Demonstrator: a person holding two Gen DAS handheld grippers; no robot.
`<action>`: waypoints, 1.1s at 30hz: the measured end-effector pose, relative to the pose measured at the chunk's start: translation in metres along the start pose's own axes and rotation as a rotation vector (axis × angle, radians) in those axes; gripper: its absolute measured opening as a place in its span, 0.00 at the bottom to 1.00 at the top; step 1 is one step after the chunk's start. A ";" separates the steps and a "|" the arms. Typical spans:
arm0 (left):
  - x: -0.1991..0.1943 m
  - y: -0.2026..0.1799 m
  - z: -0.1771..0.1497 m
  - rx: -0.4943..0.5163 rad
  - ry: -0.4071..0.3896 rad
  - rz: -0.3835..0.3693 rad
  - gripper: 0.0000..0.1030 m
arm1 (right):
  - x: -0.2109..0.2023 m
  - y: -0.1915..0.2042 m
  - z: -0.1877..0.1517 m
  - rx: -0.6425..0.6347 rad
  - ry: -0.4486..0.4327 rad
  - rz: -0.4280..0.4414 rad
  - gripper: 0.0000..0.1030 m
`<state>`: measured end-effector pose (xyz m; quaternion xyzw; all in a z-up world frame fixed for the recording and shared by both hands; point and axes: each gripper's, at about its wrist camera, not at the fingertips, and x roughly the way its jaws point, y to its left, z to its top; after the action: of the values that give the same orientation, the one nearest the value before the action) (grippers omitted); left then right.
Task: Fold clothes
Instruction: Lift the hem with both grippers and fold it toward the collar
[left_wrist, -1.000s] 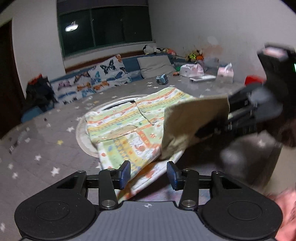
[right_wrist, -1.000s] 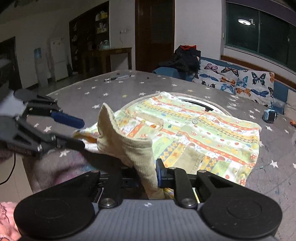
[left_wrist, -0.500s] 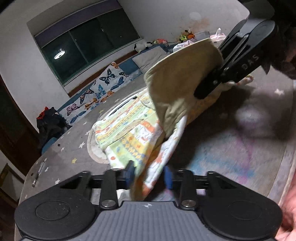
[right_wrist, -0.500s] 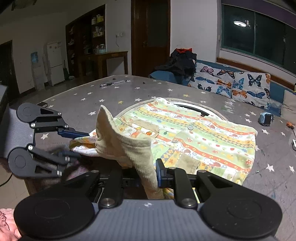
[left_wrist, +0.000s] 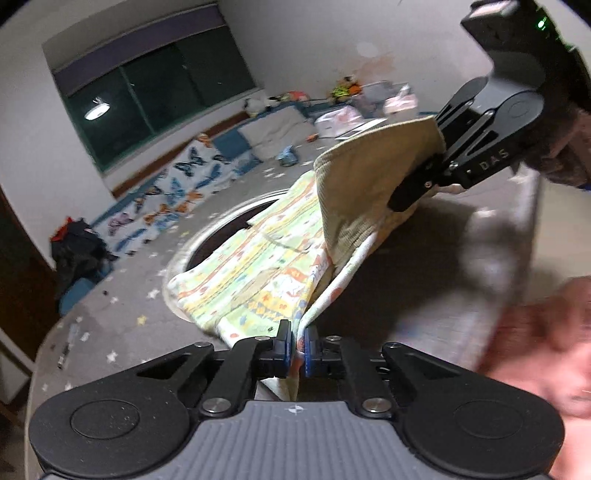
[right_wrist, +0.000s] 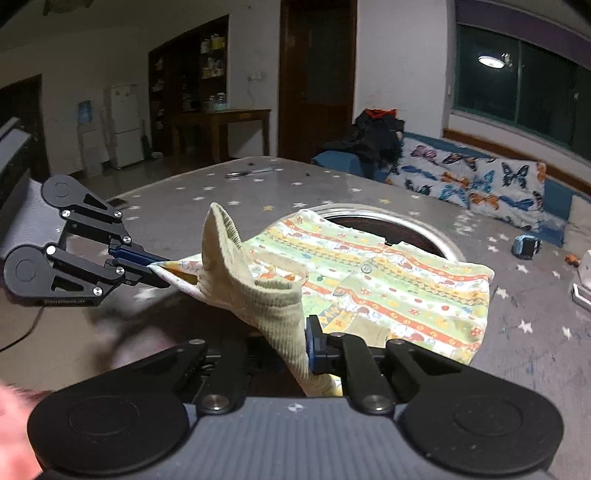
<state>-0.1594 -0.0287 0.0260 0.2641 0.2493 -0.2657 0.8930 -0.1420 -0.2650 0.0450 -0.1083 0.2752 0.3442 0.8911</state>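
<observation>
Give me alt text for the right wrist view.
The right gripper pinches the ribbed cuff of a patterned shirt on a starry table. The left gripper is closing on the shirt's edge.

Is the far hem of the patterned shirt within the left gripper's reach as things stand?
Probably not right now. The left gripper is closing on the near edge of the patterned shirt, and the far hem lies across the whole garment, so it would have to release first.
</observation>
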 end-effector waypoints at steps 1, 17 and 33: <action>-0.010 -0.003 0.000 -0.002 0.001 -0.020 0.07 | -0.009 0.004 0.000 -0.004 0.002 0.012 0.09; -0.019 0.044 0.030 -0.097 -0.049 -0.053 0.07 | -0.014 -0.014 0.058 -0.103 0.036 0.066 0.08; 0.147 0.137 0.029 -0.373 0.204 -0.009 0.08 | 0.139 -0.089 0.086 -0.003 0.104 -0.053 0.14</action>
<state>0.0404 0.0017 0.0077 0.1187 0.3844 -0.1910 0.8953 0.0385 -0.2208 0.0377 -0.1347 0.3177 0.3148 0.8842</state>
